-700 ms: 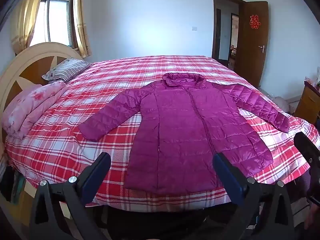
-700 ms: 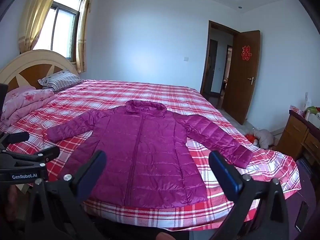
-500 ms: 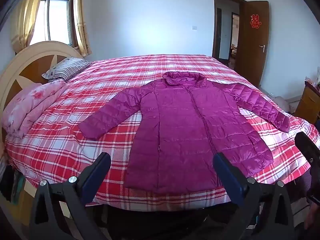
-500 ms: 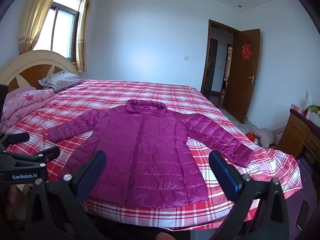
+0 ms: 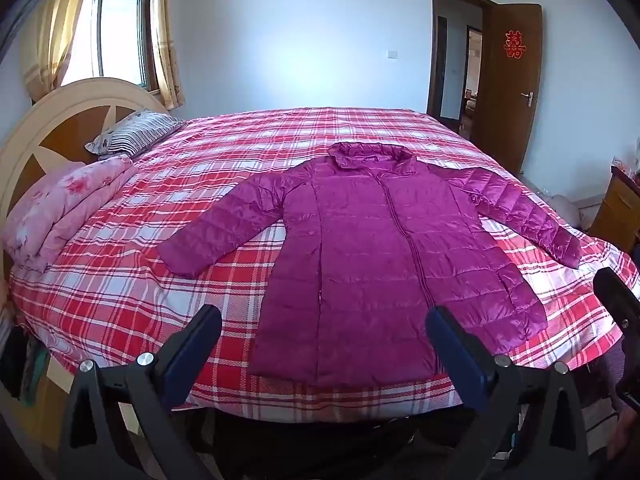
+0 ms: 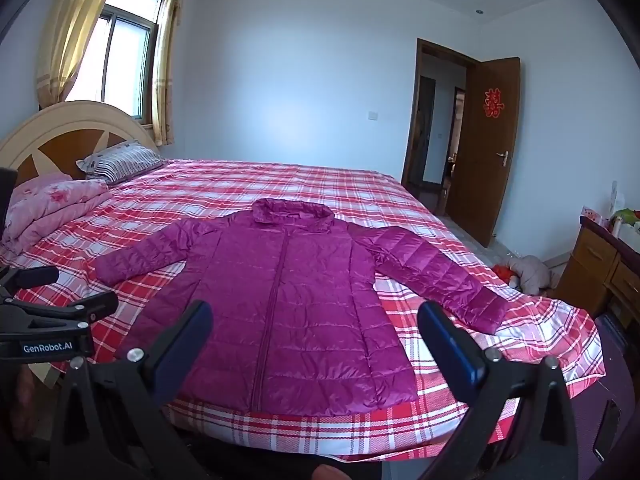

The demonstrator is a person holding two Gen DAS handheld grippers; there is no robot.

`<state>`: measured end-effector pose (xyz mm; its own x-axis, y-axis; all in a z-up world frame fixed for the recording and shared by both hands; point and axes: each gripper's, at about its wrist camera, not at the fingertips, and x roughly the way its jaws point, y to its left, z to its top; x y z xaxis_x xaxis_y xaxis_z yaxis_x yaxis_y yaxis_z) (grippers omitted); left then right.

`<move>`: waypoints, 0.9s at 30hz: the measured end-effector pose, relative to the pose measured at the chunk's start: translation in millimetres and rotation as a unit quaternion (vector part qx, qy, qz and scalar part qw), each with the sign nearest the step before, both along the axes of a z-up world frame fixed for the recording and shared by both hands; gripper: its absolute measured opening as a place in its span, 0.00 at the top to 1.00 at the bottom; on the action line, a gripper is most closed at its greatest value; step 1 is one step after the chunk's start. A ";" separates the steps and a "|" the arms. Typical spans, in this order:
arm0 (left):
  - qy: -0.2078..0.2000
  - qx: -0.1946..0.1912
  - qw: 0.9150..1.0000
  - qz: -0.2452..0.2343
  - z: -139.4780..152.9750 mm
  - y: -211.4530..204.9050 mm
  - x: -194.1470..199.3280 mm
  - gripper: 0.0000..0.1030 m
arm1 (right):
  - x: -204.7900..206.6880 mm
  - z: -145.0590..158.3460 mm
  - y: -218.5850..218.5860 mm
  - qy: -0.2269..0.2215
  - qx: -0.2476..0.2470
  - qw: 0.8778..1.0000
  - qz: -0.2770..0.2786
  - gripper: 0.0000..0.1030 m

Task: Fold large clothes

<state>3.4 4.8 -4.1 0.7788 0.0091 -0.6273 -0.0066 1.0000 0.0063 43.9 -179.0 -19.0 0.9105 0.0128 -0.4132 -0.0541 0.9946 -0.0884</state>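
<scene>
With both your left gripper point(image 5: 322, 336) and right gripper point(image 6: 314, 330) spread wide and empty short of the magenta puffer coat point(image 5: 384, 264), a shallow pinch could slip off its slick quilting.

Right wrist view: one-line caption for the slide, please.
Open right gripper faces a magenta puffer coat spread flat on a red plaid bed.

Both wrist cameras looked from the foot side of the bed point(image 5: 120, 280), angled downward across it toward the far wall; the left one tilted steeper, and both shared the spread purple jacket point(image 6: 304, 300)
</scene>
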 end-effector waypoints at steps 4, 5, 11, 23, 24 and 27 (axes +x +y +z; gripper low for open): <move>0.000 -0.001 1.000 0.001 0.9 0.8 0.5 0.01 | 1.2 -0.7 2.4 0.001 -0.001 1.000 0.001 0.00; 0.000 -0.001 1.000 0.002 1.0 0.6 0.6 0.01 | 1.1 -0.1 0.4 0.001 0.000 1.000 0.001 0.00; 0.000 -0.002 1.000 0.002 1.8 0.4 0.9 0.01 | 0.9 -0.9 -0.5 0.001 0.000 1.000 0.002 0.00; 0.000 -0.006 1.000 0.005 3.3 3.4 2.6 0.01 | 1.1 -0.9 -0.1 0.001 0.001 1.000 0.002 0.00; 0.000 -0.006 1.000 0.005 3.3 3.4 2.5 0.01 | 1.1 -1.7 0.0 0.001 0.001 1.000 0.002 0.00; 0.000 -0.006 1.000 0.004 3.2 2.8 2.7 0.01 | 0.8 -2.4 0.2 0.001 0.001 1.000 0.002 0.00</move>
<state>6.0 7.6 -0.9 0.7781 0.0085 -0.6280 -0.0156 0.9999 -0.0058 44.7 -178.8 -21.4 0.9093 0.0178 -0.4158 -0.0588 0.9946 -0.0861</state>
